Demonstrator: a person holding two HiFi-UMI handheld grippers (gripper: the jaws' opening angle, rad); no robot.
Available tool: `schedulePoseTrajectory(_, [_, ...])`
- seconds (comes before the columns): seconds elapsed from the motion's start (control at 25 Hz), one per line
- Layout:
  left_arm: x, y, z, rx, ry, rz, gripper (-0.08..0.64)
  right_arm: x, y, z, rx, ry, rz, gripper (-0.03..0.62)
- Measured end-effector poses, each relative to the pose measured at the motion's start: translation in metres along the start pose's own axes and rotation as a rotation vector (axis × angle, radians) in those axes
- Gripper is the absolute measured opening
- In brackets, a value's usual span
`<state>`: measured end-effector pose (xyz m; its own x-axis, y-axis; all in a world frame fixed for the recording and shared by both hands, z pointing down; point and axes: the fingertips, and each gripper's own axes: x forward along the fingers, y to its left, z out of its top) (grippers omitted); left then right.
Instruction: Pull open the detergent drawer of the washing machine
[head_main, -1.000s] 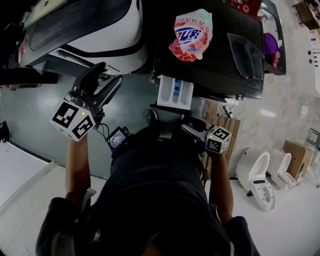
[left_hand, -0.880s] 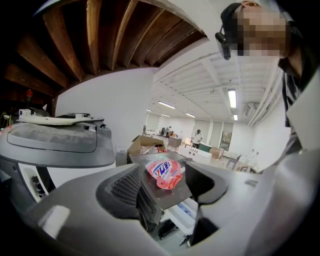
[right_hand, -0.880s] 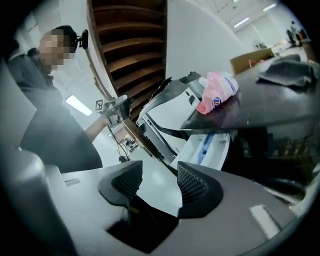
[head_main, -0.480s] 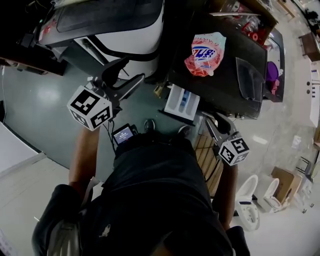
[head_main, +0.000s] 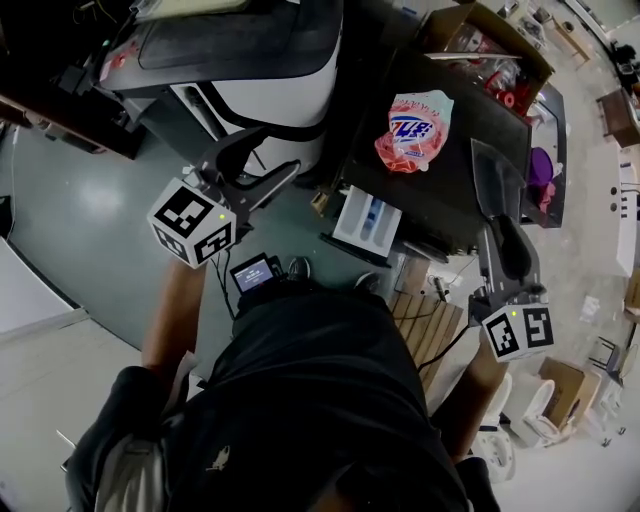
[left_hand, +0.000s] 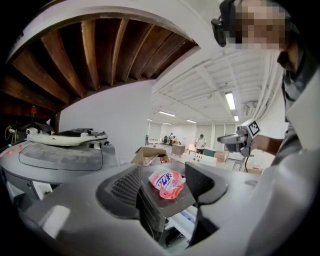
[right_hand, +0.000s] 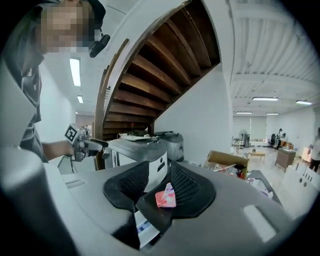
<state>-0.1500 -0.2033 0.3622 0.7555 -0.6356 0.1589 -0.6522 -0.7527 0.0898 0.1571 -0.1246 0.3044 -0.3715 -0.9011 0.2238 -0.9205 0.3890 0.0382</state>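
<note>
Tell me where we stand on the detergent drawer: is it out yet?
Done: the detergent drawer juts out from the front of the washing machine, its compartments showing. In hand: nothing. The right gripper is clear of the drawer, and its jaws have just been closing with nothing between them. The left gripper is open and empty. Left: nothing obvious, though I cannot tell whether the drawer is fully out.

Looks like open-plan test hall/showroom: washers, loose toilets, cardboard box, ceiling strip lights.
</note>
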Motion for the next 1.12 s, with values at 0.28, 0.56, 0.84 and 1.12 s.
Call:
schedulePoseTrajectory(0.28, [0.001, -0.008, 0.012, 0.022, -0.010, -0.005, 0.328, -0.025, -0.001, 0.064, -0.135, -0.104, -0.088, 0.133])
schedulePoseTrajectory(0.56, [0.009, -0.013, 0.015, 0.022, -0.009, -0.021, 0.328, -0.042, -0.008, 0.091, -0.198, -0.136, -0.157, 0.133])
schedulePoseTrajectory(0.84, [0.014, -0.014, 0.014, 0.022, -0.009, -0.036, 0.328, -0.051, -0.008, 0.102, -0.220, -0.148, -0.169, 0.133])
schedulePoseTrajectory(1.12, [0.011, -0.013, 0.010, 0.015, -0.003, -0.039, 0.328, -0.055, -0.011, 0.106, -0.266, -0.157, -0.227, 0.107])
